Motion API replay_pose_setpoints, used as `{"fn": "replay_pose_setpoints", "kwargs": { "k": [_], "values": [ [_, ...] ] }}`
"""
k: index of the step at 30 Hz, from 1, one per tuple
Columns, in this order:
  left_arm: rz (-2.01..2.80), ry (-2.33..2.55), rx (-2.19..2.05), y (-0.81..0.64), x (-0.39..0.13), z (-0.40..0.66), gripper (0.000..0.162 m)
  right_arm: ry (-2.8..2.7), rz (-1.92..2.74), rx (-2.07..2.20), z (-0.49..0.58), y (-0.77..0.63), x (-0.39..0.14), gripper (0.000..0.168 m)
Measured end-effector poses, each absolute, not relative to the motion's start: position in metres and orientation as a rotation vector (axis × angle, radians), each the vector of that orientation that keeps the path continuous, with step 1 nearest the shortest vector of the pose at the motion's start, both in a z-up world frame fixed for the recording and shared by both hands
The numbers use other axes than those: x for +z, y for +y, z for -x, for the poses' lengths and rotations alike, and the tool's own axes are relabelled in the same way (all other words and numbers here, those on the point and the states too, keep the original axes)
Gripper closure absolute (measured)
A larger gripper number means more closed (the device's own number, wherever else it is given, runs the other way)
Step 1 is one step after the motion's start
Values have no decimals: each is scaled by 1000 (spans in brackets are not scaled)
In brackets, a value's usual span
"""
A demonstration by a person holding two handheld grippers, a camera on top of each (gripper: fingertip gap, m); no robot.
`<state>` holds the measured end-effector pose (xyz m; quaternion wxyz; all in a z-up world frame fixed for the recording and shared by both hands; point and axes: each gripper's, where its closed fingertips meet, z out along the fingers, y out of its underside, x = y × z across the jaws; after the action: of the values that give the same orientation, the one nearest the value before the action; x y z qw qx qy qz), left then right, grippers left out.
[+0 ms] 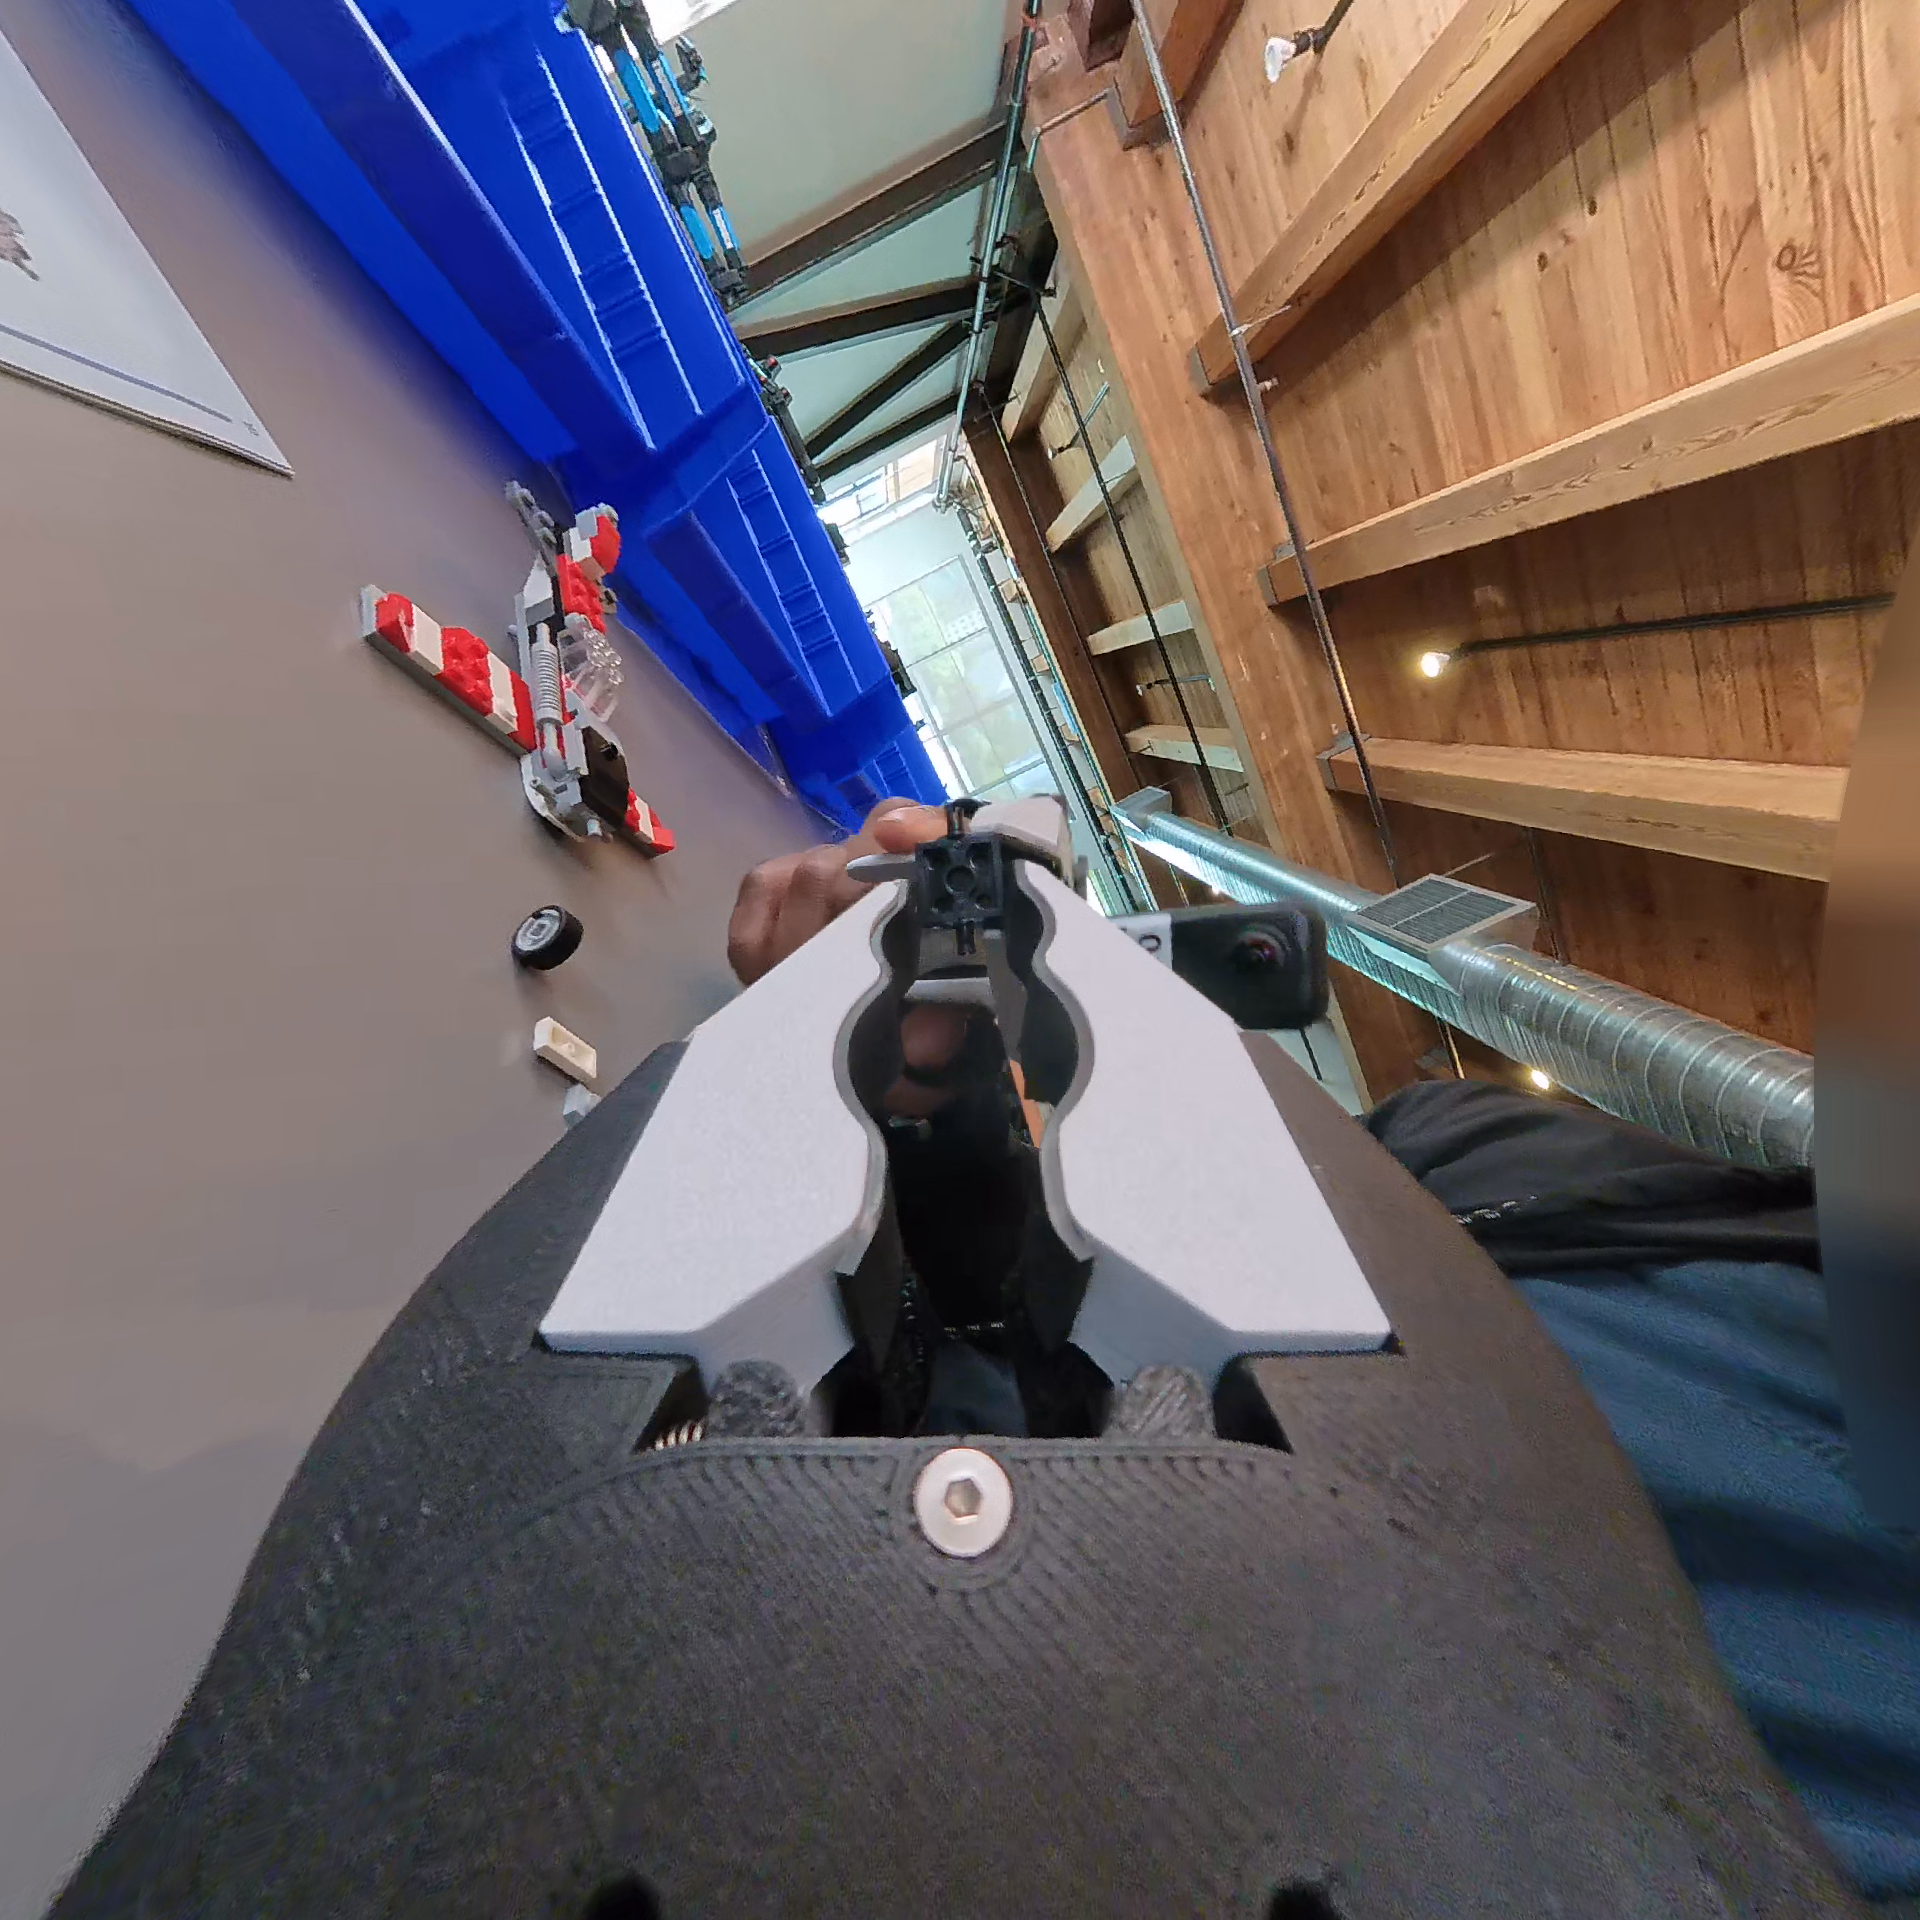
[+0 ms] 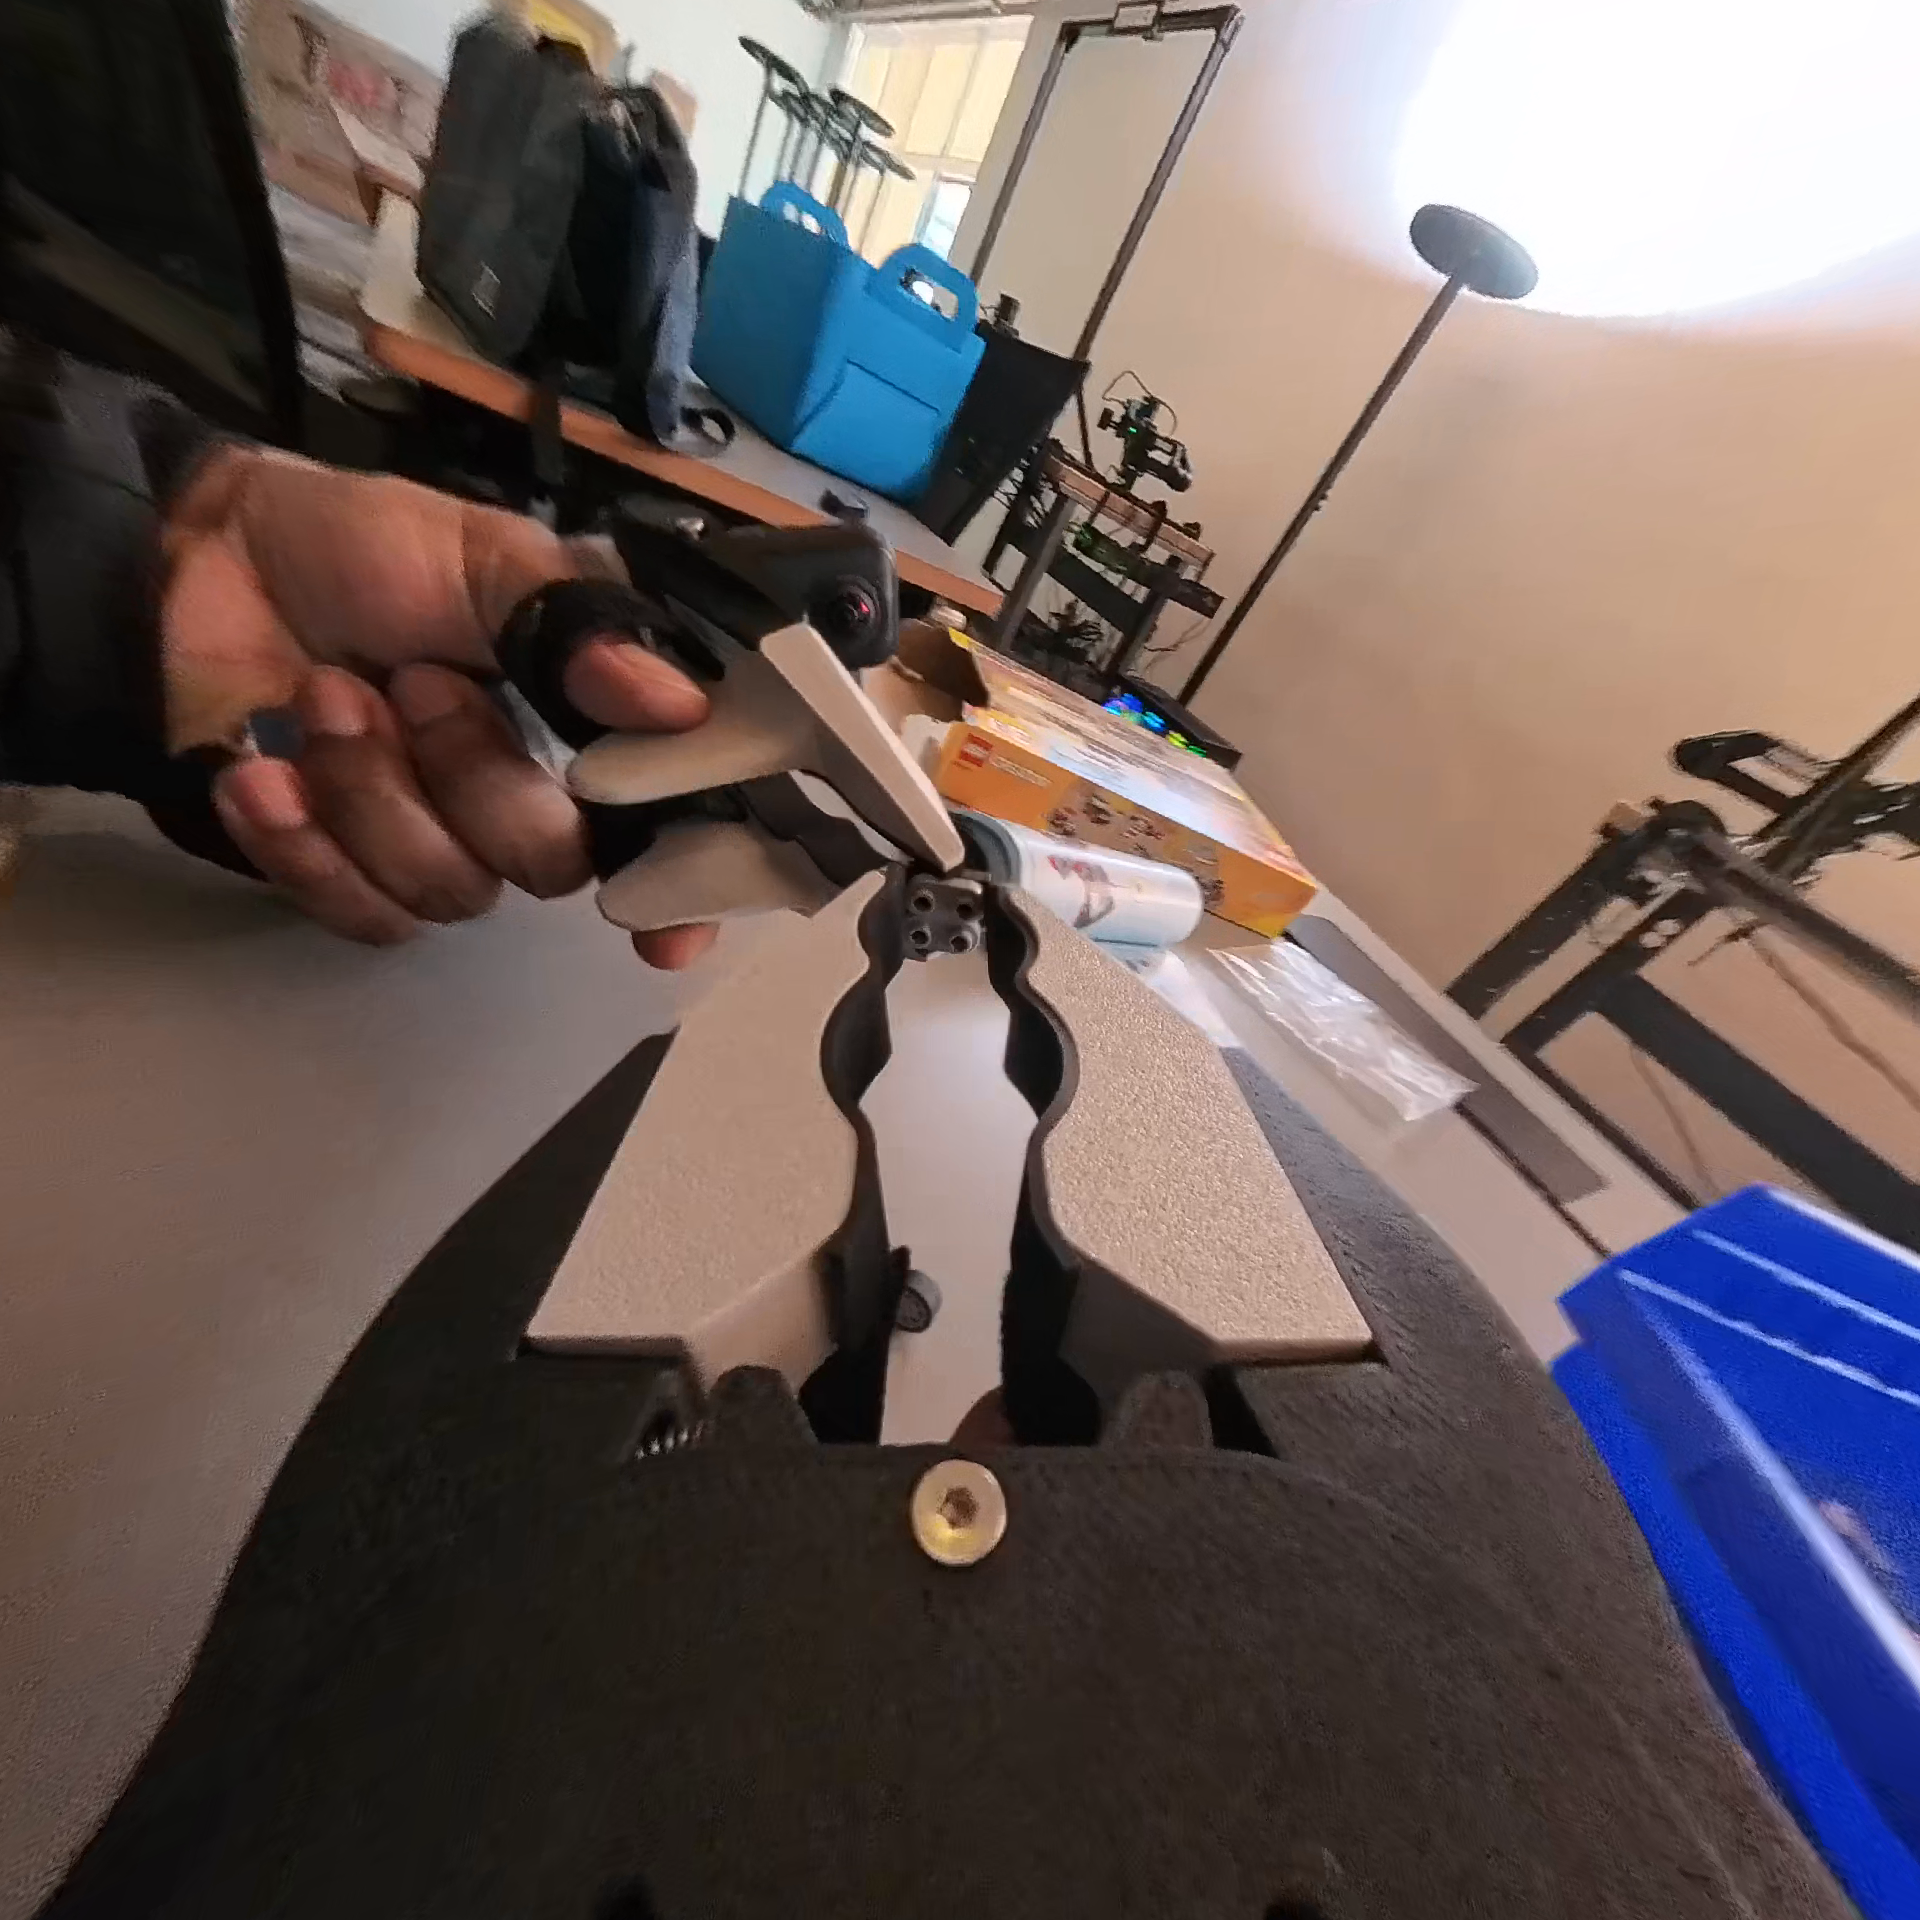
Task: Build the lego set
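Observation:
A small black lego block with round holes (image 1: 958, 881) sits between the fingertips of my left gripper (image 1: 961, 894), which is shut on it, held in the air above the grey table (image 1: 260, 831). A thin black pin sticks out of the block's top and bottom. My right gripper (image 2: 940, 925) is shut on the same black block (image 2: 943, 920) from another side. In the right wrist view the left gripper (image 2: 925, 868) comes in from the left with a hand around it. A partly built red, white and grey lego model (image 1: 551, 675) lies on the table.
A black wheel (image 1: 545, 938), a small white piece (image 1: 566, 1044) and a grey piece (image 1: 580, 1103) lie loose near the model. An instruction sheet (image 1: 104, 343) and blue bins (image 1: 623, 343) line the table. An orange lego box (image 2: 1122, 810), a booklet (image 2: 1101, 894) and a plastic bag (image 2: 1340, 1029) lie beyond. Only a small space, under 4 cm, lies between the two pairs of fingers. The black wheel (image 1: 545, 938) sits 9 cm or so from the ends of my left fingers.

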<state>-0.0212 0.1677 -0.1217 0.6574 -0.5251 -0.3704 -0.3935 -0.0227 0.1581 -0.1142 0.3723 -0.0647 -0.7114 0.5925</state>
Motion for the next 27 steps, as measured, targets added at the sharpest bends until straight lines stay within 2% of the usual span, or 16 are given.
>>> {"fn": "replay_pose_setpoints", "kwargs": {
  "k": [9, 18, 20, 22, 27],
  "values": [
    [1202, -876, -840, 165, -125, 27, 146, -1726, 58, 1197, 28, 157, -118, 153],
    [1201, -869, -849, 168, -124, 25, 147, -1806, 151, 1448, 25, 159, -117, 153],
    [1167, -892, -833, 162, -124, 32, 145, -1789, 162, 1536, 21, 162, -111, 168],
    [1126, -916, -815, 151, -124, 40, 145, -1796, 184, 1632, 16, 162, -107, 168],
    [1113, -926, -787, 145, -122, 44, 145, -1817, 252, 1530, 31, 163, -118, 168]
  ]
}}
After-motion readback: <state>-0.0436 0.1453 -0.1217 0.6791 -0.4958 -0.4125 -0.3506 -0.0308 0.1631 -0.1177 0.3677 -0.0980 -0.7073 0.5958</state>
